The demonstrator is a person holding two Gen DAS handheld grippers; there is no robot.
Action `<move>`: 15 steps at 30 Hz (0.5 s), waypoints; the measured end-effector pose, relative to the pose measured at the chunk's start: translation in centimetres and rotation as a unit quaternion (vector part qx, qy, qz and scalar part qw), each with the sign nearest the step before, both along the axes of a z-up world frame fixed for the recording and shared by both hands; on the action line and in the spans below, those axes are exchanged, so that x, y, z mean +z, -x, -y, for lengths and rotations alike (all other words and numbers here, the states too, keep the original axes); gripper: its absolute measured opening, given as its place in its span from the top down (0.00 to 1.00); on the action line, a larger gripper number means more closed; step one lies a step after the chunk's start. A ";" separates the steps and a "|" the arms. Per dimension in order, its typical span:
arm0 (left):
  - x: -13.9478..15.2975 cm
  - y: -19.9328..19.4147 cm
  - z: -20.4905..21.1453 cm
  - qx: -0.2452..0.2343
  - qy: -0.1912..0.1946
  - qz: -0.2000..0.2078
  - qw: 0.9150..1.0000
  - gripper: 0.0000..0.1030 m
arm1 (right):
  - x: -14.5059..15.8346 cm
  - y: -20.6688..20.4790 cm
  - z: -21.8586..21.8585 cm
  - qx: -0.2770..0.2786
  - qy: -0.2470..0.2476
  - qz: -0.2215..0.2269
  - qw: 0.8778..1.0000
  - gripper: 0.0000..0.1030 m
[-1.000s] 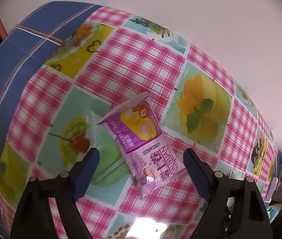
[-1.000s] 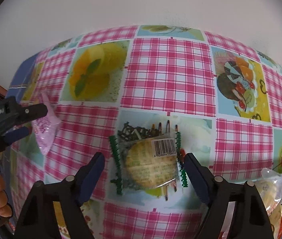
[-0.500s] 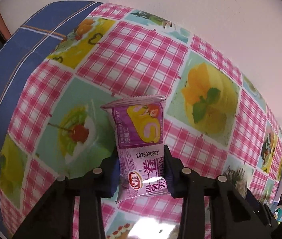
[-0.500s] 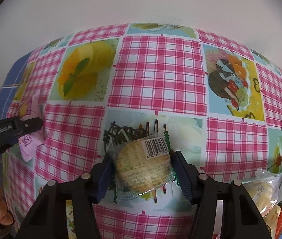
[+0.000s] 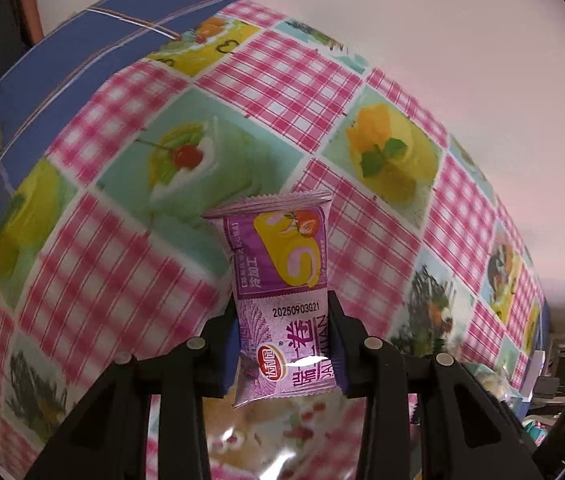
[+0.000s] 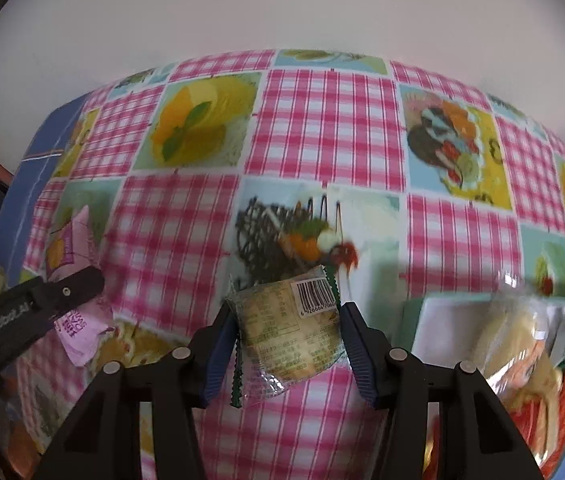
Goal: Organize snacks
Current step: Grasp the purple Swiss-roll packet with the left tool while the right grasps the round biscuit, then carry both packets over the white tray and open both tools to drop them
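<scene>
My left gripper (image 5: pixel 282 314) is shut on a purple swiss-roll snack packet (image 5: pixel 278 256), which sticks up between the pads, clear of the chequered tablecloth (image 5: pixel 102 280). My right gripper (image 6: pixel 287 316) has its jaws closing, and the pads press on both sides of a clear packet holding a round yellow cake (image 6: pixel 282 340) with a barcode label. That packet hangs just above the cloth. In the right wrist view, one of the left gripper's black fingers (image 6: pixel 70 290) shows at the left edge with the purple packet (image 6: pixel 78 328) in it.
A heap of wrapped snacks (image 6: pixel 522 352) lies at the right, beside a white and teal box (image 6: pixel 442 312). The cloth's blue border (image 5: pixel 62 52) marks the table's left edge. A pale wall stands behind the table.
Both grippers closed from wide open onto their packets and raised them off the cloth. The left gripper carried the purple packet sideways, and it now stands upright between the pads.
</scene>
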State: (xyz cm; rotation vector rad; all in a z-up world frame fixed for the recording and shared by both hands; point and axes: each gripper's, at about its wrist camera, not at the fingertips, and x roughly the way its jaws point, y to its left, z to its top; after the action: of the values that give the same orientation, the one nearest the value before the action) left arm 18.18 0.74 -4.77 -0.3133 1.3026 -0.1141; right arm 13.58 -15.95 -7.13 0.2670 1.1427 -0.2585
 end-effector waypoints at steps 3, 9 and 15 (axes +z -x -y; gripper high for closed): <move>1.0 2.1 -0.5 0.009 -0.001 0.008 1.000 0.62 | 0.4 1.7 -0.4 -0.003 0.001 0.001 1.000 0.47; 2.7 3.7 -0.9 0.018 0.001 0.019 1.000 0.62 | 1.0 5.2 -1.5 -0.008 -0.013 0.006 1.000 0.47; 3.7 6.3 -1.8 0.034 -0.001 0.025 0.999 0.62 | 1.8 9.4 -2.1 -0.023 -0.029 0.019 0.999 0.47</move>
State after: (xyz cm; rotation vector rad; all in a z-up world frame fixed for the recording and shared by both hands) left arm 11.93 2.53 -1.08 -0.3496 1.2416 -0.0631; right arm 4.17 -13.82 -5.37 0.3486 1.1085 -0.2597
